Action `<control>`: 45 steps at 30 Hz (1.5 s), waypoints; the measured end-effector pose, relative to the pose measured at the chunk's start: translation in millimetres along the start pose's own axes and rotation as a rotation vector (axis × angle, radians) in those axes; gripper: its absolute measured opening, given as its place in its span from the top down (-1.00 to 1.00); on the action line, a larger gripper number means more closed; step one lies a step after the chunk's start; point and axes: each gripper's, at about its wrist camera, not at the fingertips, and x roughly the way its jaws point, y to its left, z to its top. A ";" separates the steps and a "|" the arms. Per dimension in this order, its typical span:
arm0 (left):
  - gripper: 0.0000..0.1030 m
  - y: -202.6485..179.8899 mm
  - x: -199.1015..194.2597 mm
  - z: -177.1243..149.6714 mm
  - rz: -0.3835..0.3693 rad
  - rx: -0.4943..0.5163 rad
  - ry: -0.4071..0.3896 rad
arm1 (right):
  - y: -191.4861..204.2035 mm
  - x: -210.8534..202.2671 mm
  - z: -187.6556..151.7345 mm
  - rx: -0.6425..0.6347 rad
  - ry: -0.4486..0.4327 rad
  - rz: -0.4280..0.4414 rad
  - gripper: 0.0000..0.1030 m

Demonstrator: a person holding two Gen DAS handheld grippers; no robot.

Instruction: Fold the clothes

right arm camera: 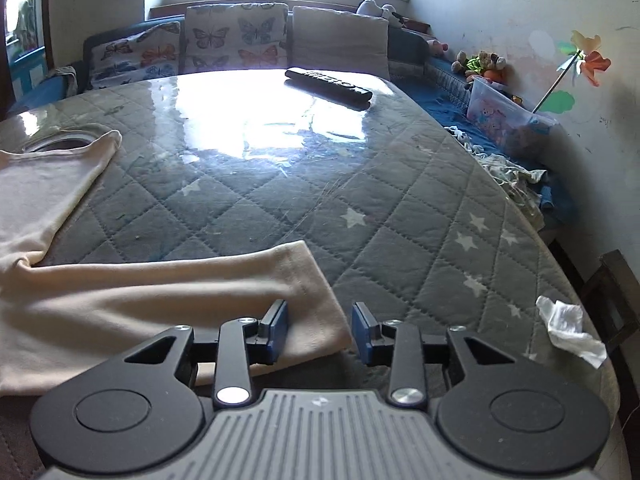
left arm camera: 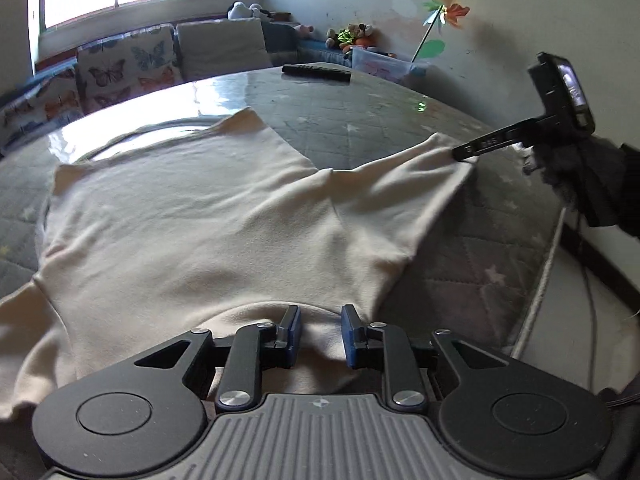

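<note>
A cream long-sleeved shirt lies spread flat on a grey quilted table cover. My left gripper is open, its fingers just above the shirt's neckline at the near edge. My right gripper is open over the cuff end of the right sleeve; the cuff edge lies between its fingers. In the left wrist view the right gripper shows at the sleeve's end, at the right. The shirt's body and hem corner show at the left of the right wrist view.
A black remote lies at the table's far side. A crumpled white tissue sits at the right table edge. Butterfly cushions, soft toys and a plastic box line the bench beyond; a wall stands at the right.
</note>
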 end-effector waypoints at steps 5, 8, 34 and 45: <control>0.50 5.4 -26.3 7.8 0.022 0.011 -0.071 | 10.6 -4.4 11.3 -0.029 -0.021 0.030 0.32; 0.50 21.5 -35.3 15.2 0.082 -0.030 -0.111 | 25.8 -8.4 19.1 -0.060 -0.040 0.080 0.29; 0.34 115.3 -33.0 16.3 0.279 -0.258 -0.082 | 167.8 75.2 91.5 -0.234 -0.025 0.348 0.22; 0.33 134.7 -10.0 16.3 0.289 -0.292 -0.040 | 167.8 126.6 116.5 -0.176 -0.026 0.290 0.92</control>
